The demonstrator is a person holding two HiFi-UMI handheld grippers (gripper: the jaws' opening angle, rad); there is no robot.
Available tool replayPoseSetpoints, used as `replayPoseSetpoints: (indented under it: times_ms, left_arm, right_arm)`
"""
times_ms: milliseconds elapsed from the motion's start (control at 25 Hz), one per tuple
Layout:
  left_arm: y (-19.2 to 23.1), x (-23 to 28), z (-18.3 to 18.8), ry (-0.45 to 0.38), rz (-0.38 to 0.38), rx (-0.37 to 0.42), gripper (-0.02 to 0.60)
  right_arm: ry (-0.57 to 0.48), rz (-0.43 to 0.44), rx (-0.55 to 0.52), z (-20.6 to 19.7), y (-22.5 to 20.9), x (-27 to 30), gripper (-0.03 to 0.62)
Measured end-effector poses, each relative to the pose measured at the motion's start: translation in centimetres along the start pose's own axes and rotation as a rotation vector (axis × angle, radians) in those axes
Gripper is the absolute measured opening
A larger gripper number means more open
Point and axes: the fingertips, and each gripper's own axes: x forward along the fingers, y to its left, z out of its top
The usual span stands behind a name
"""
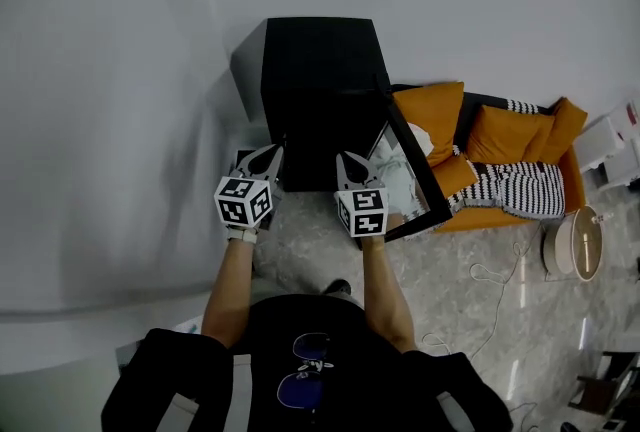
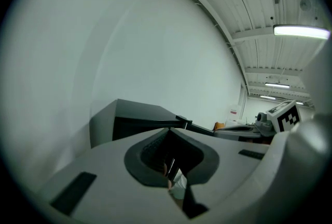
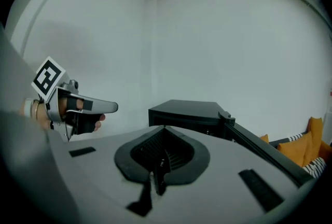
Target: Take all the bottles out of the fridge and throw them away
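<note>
Head view: the black box-shaped fridge (image 1: 320, 70) stands by the white wall. Its see-through door (image 1: 408, 160) is swung open, and the white things behind it are too blurry to name. The left gripper (image 1: 268, 156) and right gripper (image 1: 350, 160) hover just in front.

Left gripper view: the jaws are closed on nothing, with the fridge just ahead.

Right gripper view: the jaws are pressed together and empty, and the fridge is ahead too.

You have the fridge (image 1: 318, 70) ahead: a small black box upright on the floor against the wall. Its glass door (image 1: 398, 165) is swung open rightward, with blurred pale shapes behind the pane.
</note>
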Motion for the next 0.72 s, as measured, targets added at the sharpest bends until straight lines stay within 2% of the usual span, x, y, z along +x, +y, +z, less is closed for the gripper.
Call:
replayPoseSetpoints:
  times_ms: [160, 360, 720]
  left_arm:
    - [-3.3, -1.8, -0.7, -0.025, 0.035, 0.003, 0.0]
    - [-6.2, -4.1, -1.2, -0.041, 0.074, 0.006, 0.0]
    - [-6.4, -8.3, -0.7, -0.052, 0.114, 0.029, 0.0]
  right_arm:
    - [0.01, 0.063, 0.021, -1.7, -0.8, -2.5, 0.008]
    - [0.009, 0.115, 0.011, -1.9, -0.8, -5.2, 0.008]
    - [-0.008, 0.152, 0.034, -1.5, 0.9, -7.2, 0.008]
